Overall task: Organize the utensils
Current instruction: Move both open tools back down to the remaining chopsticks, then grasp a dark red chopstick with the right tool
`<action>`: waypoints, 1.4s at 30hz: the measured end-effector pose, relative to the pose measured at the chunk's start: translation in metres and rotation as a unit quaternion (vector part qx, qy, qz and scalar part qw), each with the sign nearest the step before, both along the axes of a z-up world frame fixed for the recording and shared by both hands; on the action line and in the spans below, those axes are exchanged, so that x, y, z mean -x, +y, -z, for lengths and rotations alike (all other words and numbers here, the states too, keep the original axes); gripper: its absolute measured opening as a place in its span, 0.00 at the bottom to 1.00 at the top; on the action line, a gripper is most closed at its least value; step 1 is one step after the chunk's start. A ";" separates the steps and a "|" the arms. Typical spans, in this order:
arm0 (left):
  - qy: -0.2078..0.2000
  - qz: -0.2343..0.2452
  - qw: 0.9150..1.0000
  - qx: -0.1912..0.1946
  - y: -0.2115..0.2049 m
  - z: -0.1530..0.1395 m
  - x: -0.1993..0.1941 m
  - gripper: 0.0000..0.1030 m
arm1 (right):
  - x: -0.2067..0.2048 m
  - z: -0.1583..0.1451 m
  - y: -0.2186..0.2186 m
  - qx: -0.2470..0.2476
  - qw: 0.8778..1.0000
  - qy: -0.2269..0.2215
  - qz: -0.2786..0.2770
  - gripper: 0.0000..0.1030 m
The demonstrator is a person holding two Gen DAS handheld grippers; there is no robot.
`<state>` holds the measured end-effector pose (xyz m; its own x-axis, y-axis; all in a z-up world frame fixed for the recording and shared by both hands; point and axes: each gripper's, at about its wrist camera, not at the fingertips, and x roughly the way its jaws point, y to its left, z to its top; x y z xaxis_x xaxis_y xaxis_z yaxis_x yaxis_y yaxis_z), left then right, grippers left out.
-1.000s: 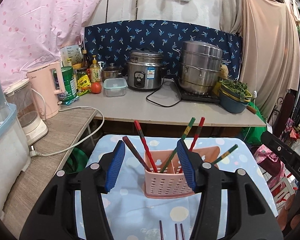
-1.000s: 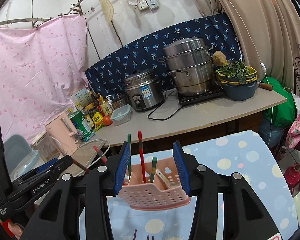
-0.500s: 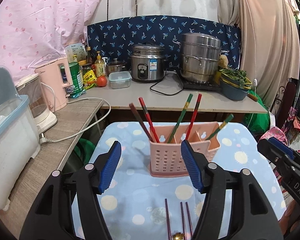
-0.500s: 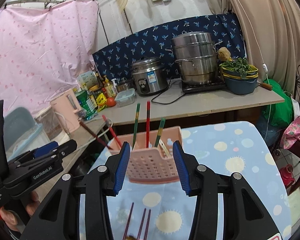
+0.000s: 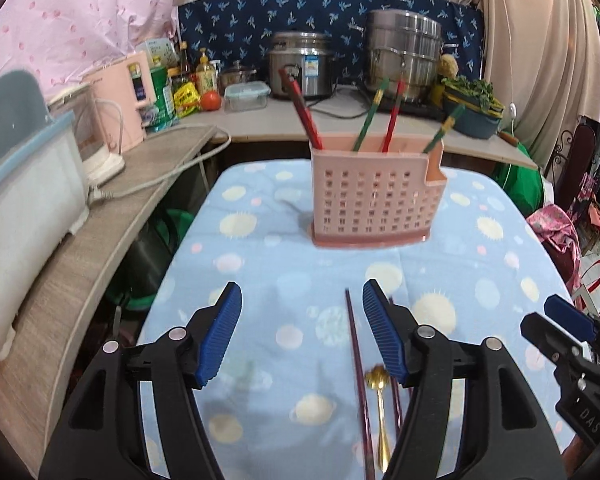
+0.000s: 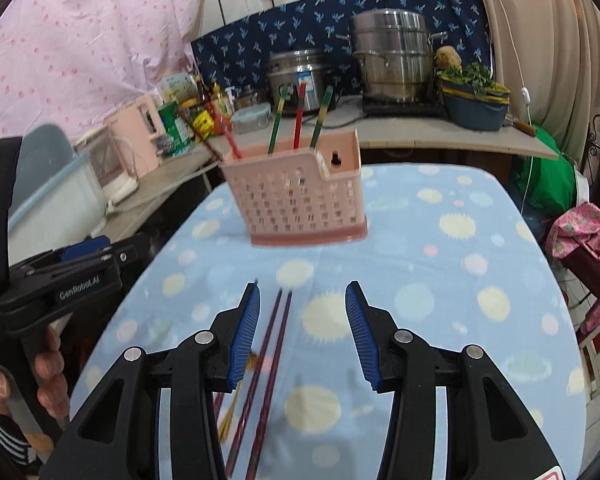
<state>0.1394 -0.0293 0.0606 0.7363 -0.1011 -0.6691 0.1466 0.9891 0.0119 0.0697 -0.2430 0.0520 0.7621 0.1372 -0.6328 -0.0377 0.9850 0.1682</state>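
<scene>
A pink perforated utensil holder (image 5: pixel 374 196) stands on the blue dotted tablecloth (image 5: pixel 260 280), with several red and green chopsticks (image 5: pixel 392 118) upright in it. It also shows in the right wrist view (image 6: pixel 300 196). Dark chopsticks (image 5: pixel 356 360) and a gold spoon (image 5: pixel 378 396) lie flat on the cloth. My left gripper (image 5: pixel 300 332) is open and empty above the cloth, the loose chopsticks by its right finger. My right gripper (image 6: pixel 302 332) is open and empty, with the dark chopsticks (image 6: pixel 270 344) by its left finger.
A counter behind the table carries a rice cooker (image 5: pixel 302 64), a steel steamer pot (image 5: pixel 406 58), a bowl of greens (image 5: pixel 472 108) and bottles. A side shelf on the left holds a pink kettle (image 5: pixel 122 100) and a plastic bin (image 5: pixel 24 184).
Both grippers have pulled back and lower from the holder, which now stands farther ahead. The loose chopsticks and spoon on the cloth have come into view between and beside the fingers.
</scene>
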 end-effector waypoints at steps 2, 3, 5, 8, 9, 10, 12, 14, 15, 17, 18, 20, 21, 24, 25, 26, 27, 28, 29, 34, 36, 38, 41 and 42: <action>0.009 -0.003 1.000 -0.004 0.003 0.012 0.010 0.58 | 0.011 0.011 0.006 0.015 1.000 0.009 0.000 0.43; 0.013 -0.004 1.000 -0.004 0.004 0.018 0.013 0.58 | 0.016 0.017 0.009 0.021 1.000 0.016 0.000 0.43; 0.026 -0.005 1.000 -0.002 0.007 0.030 0.021 0.58 | 0.026 0.028 0.013 0.030 0.999 0.027 -0.002 0.43; 0.046 -0.004 0.999 -0.001 0.010 0.046 0.031 0.58 | 0.038 0.044 0.019 0.041 0.998 0.040 -0.003 0.43; 0.052 -0.004 0.999 -0.001 0.011 0.052 0.035 0.58 | 0.041 0.049 0.020 0.042 0.998 0.045 -0.002 0.43; 0.058 -0.005 0.998 0.001 0.012 0.057 0.038 0.58 | 0.044 0.054 0.021 0.038 0.998 0.050 -0.003 0.43; 0.067 -0.004 0.998 0.002 0.013 0.067 0.045 0.58 | 0.049 0.062 0.024 0.034 0.998 0.061 -0.005 0.43; 0.073 -0.004 0.997 0.001 0.014 0.074 0.049 0.58 | 0.053 0.072 0.028 0.038 0.997 0.070 -0.007 0.43; 0.078 -0.003 0.997 0.000 0.015 0.078 0.051 0.58 | 0.055 0.077 0.030 0.036 0.996 0.076 -0.010 0.43; 0.087 -0.003 0.996 -0.002 0.016 0.086 0.054 0.58 | 0.058 0.085 0.034 0.029 0.996 0.086 -0.013 0.42; 0.093 -0.004 0.996 -0.001 0.018 0.091 0.056 0.58 | 0.059 0.089 0.036 0.028 0.996 0.089 -0.015 0.41; 0.102 -0.006 0.995 0.000 0.020 0.097 0.058 0.58 | 0.061 0.095 0.041 0.028 0.995 0.094 -0.017 0.40; 0.105 -0.007 0.994 0.001 0.021 0.099 0.060 0.58 | 0.061 0.098 0.044 0.028 0.995 0.098 -0.019 0.39; 0.113 -0.008 0.994 0.000 0.023 0.106 0.064 0.58 | 0.062 0.103 0.051 0.035 0.994 0.100 -0.023 0.34; 0.115 -0.008 0.993 0.000 0.024 0.107 0.065 0.58 | 0.062 0.104 0.053 0.039 0.994 0.100 -0.025 0.31; 0.116 -0.008 0.993 0.001 0.024 0.108 0.065 0.58 | 0.062 0.105 0.055 0.041 0.994 0.101 -0.026 0.29; 0.117 -0.009 0.993 0.001 0.025 0.109 0.066 0.58 | 0.062 0.106 0.056 0.041 0.994 0.102 -0.027 0.29; 0.119 -0.010 0.993 0.002 0.025 0.110 0.066 0.58 | 0.061 0.107 0.057 0.040 0.993 0.104 -0.028 0.26; 0.121 -0.010 0.993 0.003 0.026 0.111 0.067 0.58 | 0.061 0.108 0.057 0.039 0.993 0.106 -0.029 0.25; 0.127 -0.009 0.992 0.004 0.027 0.116 0.069 0.58 | 0.060 0.111 0.061 0.043 0.993 0.107 -0.034 0.22; 0.129 -0.008 0.992 0.005 0.026 0.116 0.069 0.58 | 0.060 0.112 0.062 0.050 0.993 0.104 -0.032 0.20; 0.130 -0.006 0.991 0.006 0.025 0.116 0.070 0.58 | 0.060 0.113 0.061 0.059 0.993 0.102 -0.028 0.13; 0.131 0.000 0.991 0.010 0.021 0.115 0.072 0.58 | 0.060 0.113 0.054 0.054 0.993 0.103 -0.020 0.07; 0.131 0.003 0.991 0.012 0.019 0.114 0.073 0.58 | 0.060 0.113 0.051 0.053 0.993 0.103 -0.015 0.07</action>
<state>0.0666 -0.0106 -0.0533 0.5375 -0.1234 -0.8342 0.1485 0.9876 -0.0504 0.0099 -0.1920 -0.0605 0.6110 0.0825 -0.7873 -0.0431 0.9965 0.0710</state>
